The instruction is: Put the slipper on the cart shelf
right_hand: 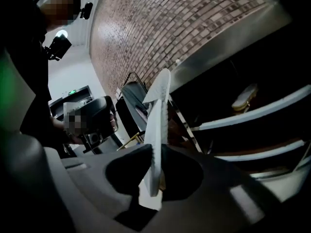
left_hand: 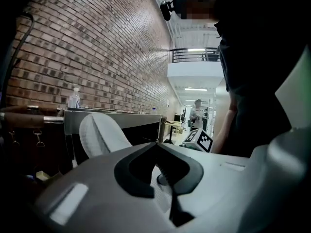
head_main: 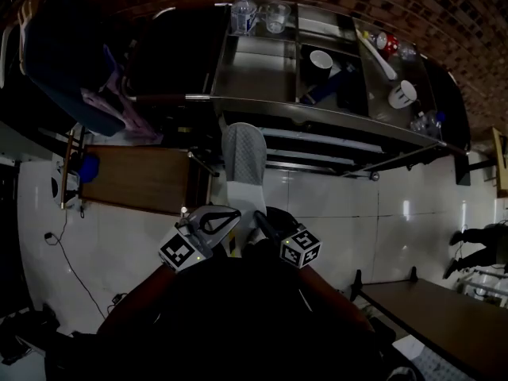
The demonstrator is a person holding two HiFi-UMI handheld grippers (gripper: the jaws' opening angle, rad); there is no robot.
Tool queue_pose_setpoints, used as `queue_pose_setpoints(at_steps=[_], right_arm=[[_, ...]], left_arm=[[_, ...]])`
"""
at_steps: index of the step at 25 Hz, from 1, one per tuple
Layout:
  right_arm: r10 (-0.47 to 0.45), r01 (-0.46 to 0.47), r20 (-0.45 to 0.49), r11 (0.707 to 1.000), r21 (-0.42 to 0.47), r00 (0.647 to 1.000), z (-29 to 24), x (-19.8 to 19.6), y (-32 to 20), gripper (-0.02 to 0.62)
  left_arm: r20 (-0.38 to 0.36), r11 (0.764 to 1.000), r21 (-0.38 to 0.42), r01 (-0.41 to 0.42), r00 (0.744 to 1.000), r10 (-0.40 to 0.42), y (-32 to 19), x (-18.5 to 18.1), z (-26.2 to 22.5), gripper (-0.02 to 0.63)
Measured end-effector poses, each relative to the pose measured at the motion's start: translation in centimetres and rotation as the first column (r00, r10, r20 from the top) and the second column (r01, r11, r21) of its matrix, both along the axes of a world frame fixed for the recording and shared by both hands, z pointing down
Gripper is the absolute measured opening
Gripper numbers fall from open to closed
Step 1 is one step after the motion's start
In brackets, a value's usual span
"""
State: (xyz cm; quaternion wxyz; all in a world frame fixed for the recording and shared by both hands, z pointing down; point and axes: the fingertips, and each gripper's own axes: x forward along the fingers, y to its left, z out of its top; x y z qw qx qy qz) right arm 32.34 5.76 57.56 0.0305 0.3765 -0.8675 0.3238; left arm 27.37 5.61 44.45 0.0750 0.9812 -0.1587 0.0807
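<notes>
The slipper (head_main: 244,161) is hanging at the middle of the head view, its rounded end up toward the cart (head_main: 333,116), overlapping the front rim and not yet on a shelf. The right gripper (right_hand: 156,152) is pinching its near end edge-on, jaws nearly together on the thin sole. The left gripper (left_hand: 156,143) is sitting just left of it, jaws closed on nothing. A bottle (head_main: 243,13) and a glass (head_main: 276,16) are standing at the cart's upper left corner.

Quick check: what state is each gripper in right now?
Left gripper: closed, tips together, nothing pinched.
Right gripper: closed on the slipper, held edge-on.
</notes>
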Motion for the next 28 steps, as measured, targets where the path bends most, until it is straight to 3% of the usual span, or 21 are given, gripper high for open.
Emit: queue_pose_setpoints(at_steps=[6, 13, 20, 28], right_arm=[[0.025, -0.015, 0.053, 0.984, -0.178, 0.998, 4.2, 1.2, -1.1, 0.06], [0.152, -0.1, 0.122, 0.931, -0.351, 0.981, 7.7, 2.0, -4.8, 0.06], [0.207, -0.158, 0.093, 0.912, -0.378, 0.974, 9.7, 2.7, -10.7, 0.06], [0.253, -0.212, 0.081, 0.916, -0.341, 0.964, 10.2, 3.7, -17.7, 0.06]], left_arm=[[0.03, 1.0, -0.015, 0.014, 0.999, -0.014, -1.8, 1.0, 1.5, 0.005], [0.016, 1.0, -0.001, -0.012, 1.0, 0.012, -5.4, 1.3, 2.7, 0.005], [-0.013, 1.0, -0.007, -0.027, 1.0, 0.027, -9.2, 1.2, 3.8, 0.005], [-0.024, 0.999, -0.026, -0.045, 0.999, 0.044, -12.3, 2.2, 5.5, 0.005]])
